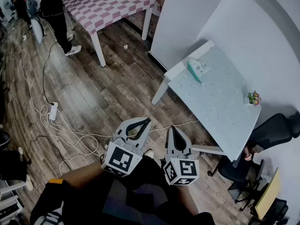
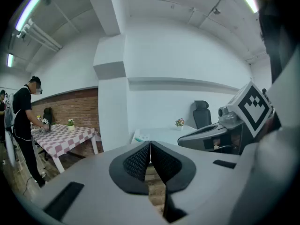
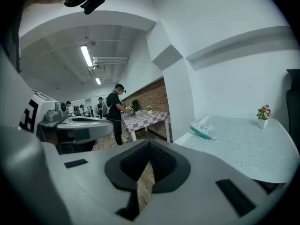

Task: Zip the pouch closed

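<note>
Left gripper (image 1: 147, 122) and right gripper (image 1: 173, 129) jaws clenched, empty; pouch (image 1: 197, 70) well apart on the table (image 1: 225, 116)

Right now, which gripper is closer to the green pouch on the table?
Right, by a little. The right gripper is over the floor, short of the table, the pouch ahead to its right. The left gripper is beside it, farther left.

Open counter (image 1: 220, 111) surface between pouch (image 1: 197, 69) and flower pot (image 1: 254, 98); wall (image 1: 262, 36) bounds one long side, chair (image 1: 274, 128) crowds the near end
</note>
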